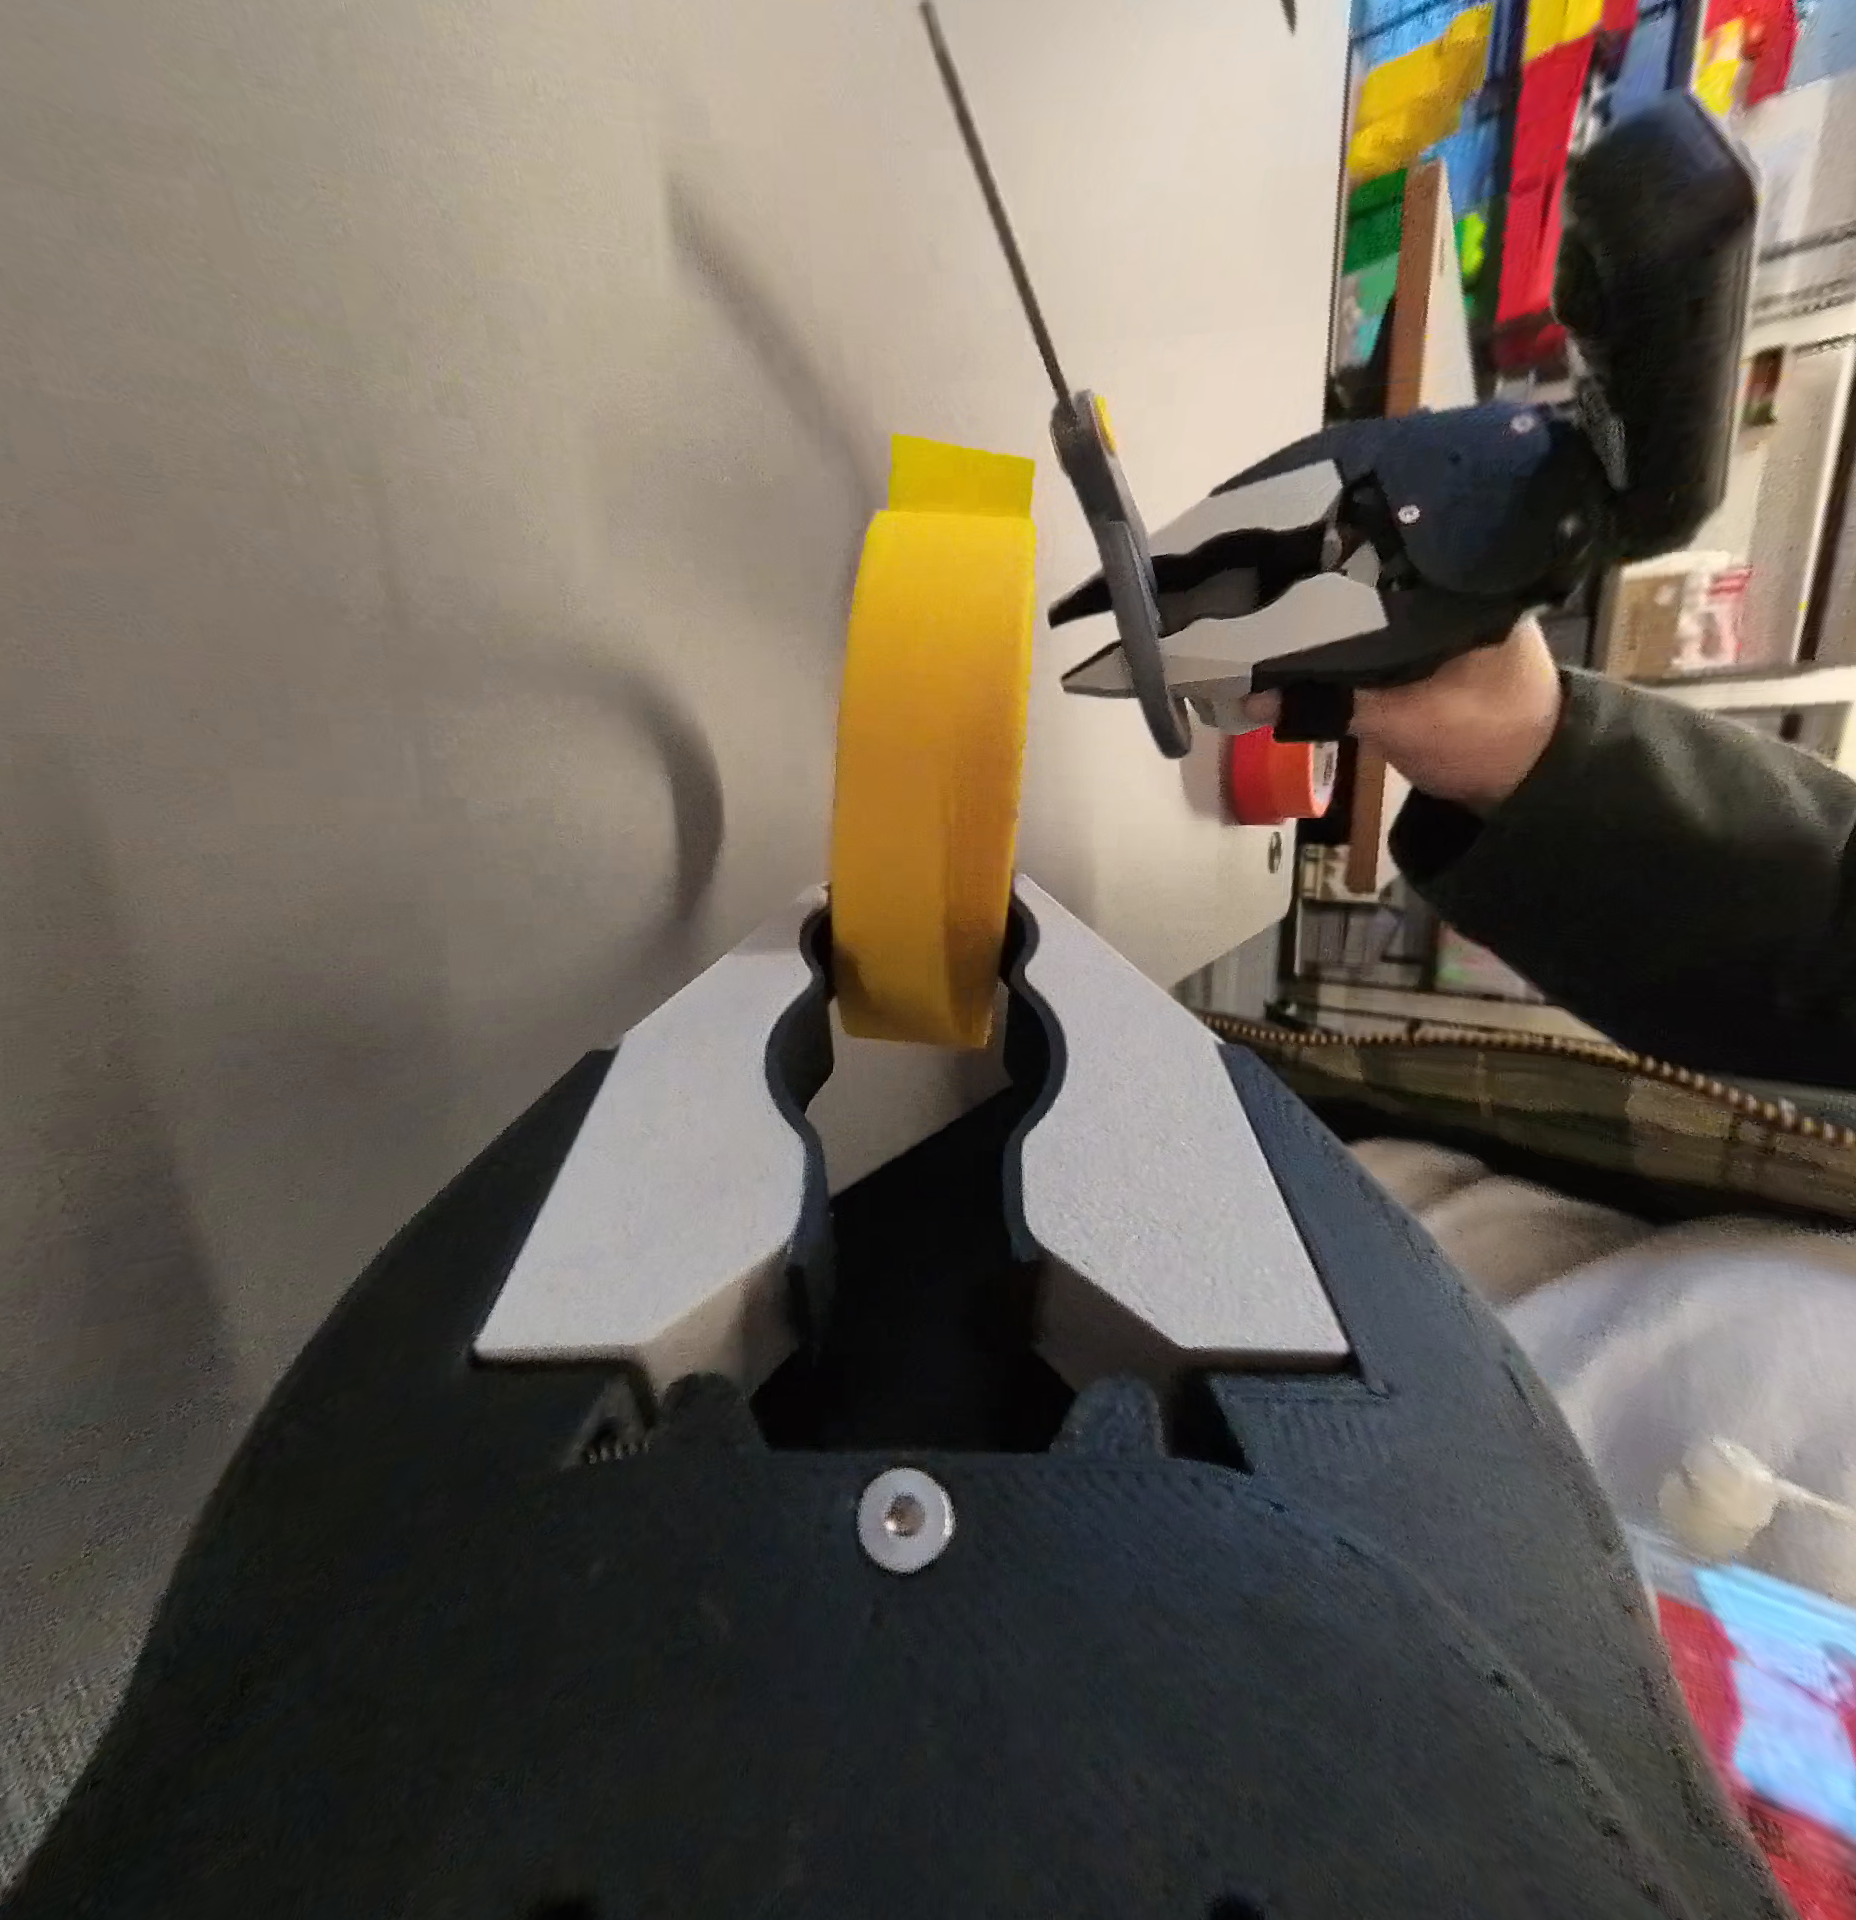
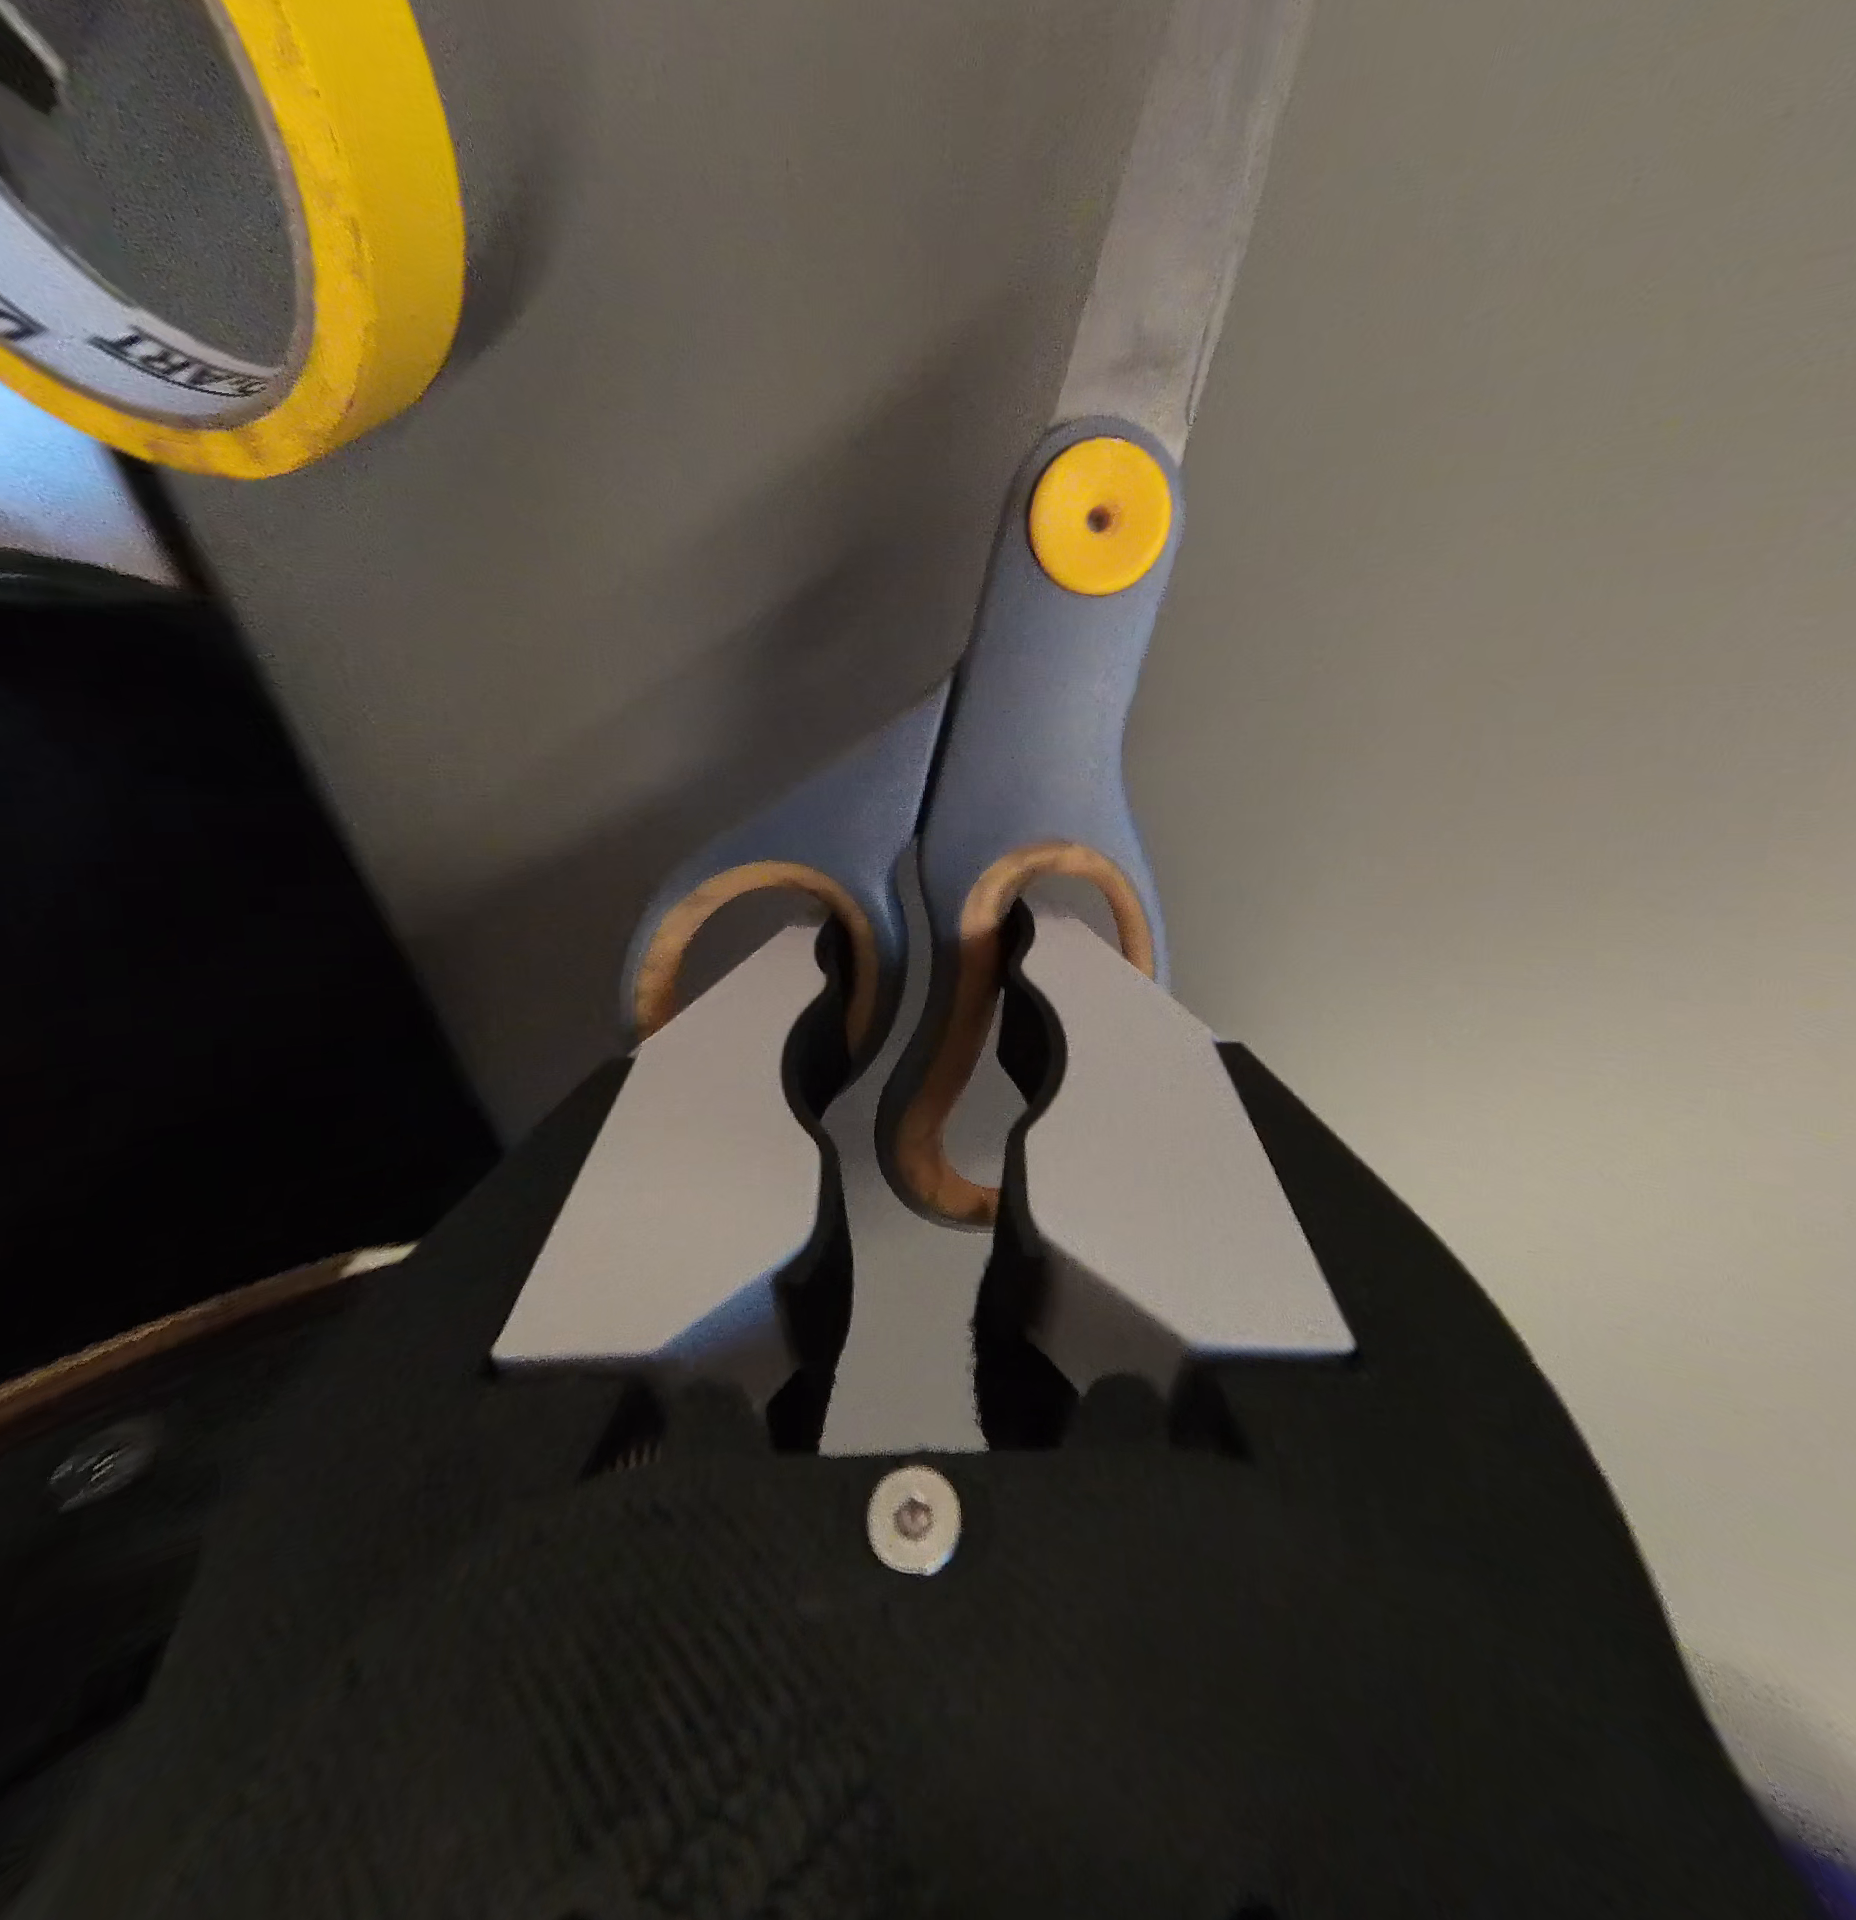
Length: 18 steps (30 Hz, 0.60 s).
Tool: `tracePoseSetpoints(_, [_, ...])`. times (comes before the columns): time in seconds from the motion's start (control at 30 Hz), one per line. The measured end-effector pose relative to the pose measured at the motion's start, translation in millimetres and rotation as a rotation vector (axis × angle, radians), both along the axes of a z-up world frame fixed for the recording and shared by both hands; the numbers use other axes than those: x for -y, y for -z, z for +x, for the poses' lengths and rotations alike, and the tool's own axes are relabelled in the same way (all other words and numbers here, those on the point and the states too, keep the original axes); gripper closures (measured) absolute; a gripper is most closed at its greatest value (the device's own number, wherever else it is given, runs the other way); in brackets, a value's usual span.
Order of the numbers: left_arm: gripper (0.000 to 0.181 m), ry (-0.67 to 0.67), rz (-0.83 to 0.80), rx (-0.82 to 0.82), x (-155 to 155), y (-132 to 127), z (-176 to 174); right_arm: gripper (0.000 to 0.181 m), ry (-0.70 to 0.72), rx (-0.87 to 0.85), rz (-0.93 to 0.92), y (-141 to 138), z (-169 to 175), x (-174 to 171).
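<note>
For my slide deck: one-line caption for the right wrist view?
Right tool grips grey-blue scissors by the handles, yellow tape roll nearby.

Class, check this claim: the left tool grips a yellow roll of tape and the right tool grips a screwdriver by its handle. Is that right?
One thing is wrong: the right tool grips scissors, not a screwdriver, as the right wrist view shows. The left tool does grip the yellow roll of tape.

The left hand-held gripper (image 1: 919, 935) points forward, its two grey fingers (image 1: 685, 1122) closed partway and clamped. The right hand-held gripper (image 1: 1085, 644) reaches in sideways from the right, fingers nearly together, held by a hand (image 1: 1454, 717) in a dark sleeve (image 1: 1682, 894).
</note>
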State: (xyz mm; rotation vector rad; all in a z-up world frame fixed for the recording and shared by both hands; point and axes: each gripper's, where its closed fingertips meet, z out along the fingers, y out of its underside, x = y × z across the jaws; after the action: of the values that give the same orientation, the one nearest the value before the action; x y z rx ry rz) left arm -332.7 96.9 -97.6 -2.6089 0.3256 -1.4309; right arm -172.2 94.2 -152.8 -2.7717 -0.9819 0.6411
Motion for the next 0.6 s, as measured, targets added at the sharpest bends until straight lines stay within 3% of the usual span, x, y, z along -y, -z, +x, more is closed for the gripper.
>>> tracePoseSetpoints(0.17, [0.154, 0.040, -0.102, 0.017, 7.4, 17.5, 36.4, 0.154, 0.066, 0.119, 0.059, 14.4, 27.7, 6.2])
tracePoseSetpoints(0.33, [0.154, 0.042, -0.135, 0.015, 12.0, 24.9, 50.1, 0.124, 0.170, 0.042, 0.009, -0.7, 29.3, 15.0])
tracePoseSetpoints(0.5, [0.154, 0.037, -0.051, 0.014, 9.0, 13.8, 50.0, 0.119, 0.212, -0.182, 0.254, -68.7, -23.0, -21.4])
tracePoseSetpoints(0.6, [0.154, 0.052, 0.044, 0.041, 7.1, -3.5, 53.7, 0.116, 0.191, -0.230, 0.229, -58.4, -58.0, -33.6])
